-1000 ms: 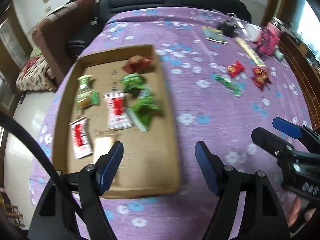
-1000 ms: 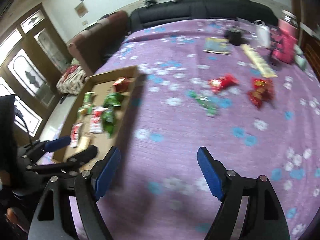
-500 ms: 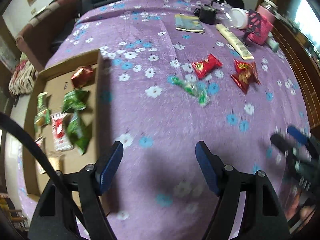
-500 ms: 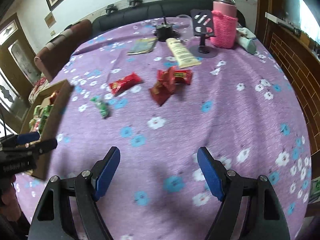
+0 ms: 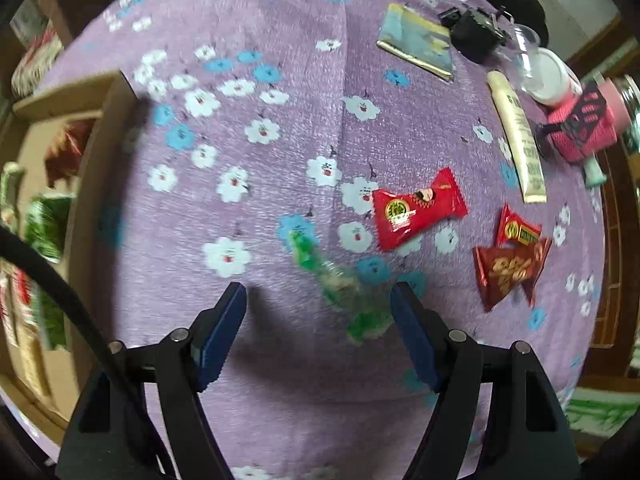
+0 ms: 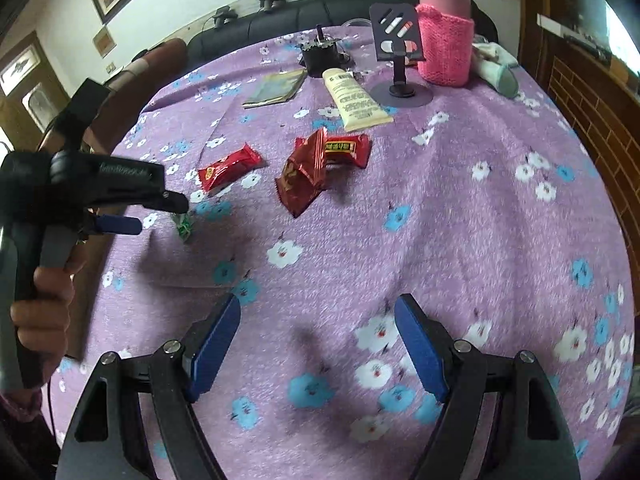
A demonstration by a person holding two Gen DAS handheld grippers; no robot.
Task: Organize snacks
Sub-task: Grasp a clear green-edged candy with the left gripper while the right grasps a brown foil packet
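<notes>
My left gripper (image 5: 318, 332) is open just above the purple flowered cloth, and a green candy wrapper (image 5: 340, 288) lies between its fingers, nearer the right one. A red snack packet (image 5: 418, 210) lies beyond it, and two dark red packets (image 5: 510, 264) lie to the right. The cardboard tray (image 5: 96, 168) holding several snacks is at the left edge. My right gripper (image 6: 318, 344) is open and empty over bare cloth. In the right wrist view the left gripper (image 6: 160, 210) hovers over the green wrapper (image 6: 184, 226), with the red packets (image 6: 230, 166) (image 6: 308, 172) beyond.
At the far side of the table are a cream tube (image 6: 354, 100), a booklet (image 6: 276, 88), a black object (image 6: 320, 54), a phone stand (image 6: 398, 60) and a pink knitted bottle (image 6: 446, 36). A dark sofa (image 6: 256, 32) stands behind the table.
My left gripper has moved right from the tray and down to the green wrapper. My right gripper has swung right and now looks across the middle of the table.
</notes>
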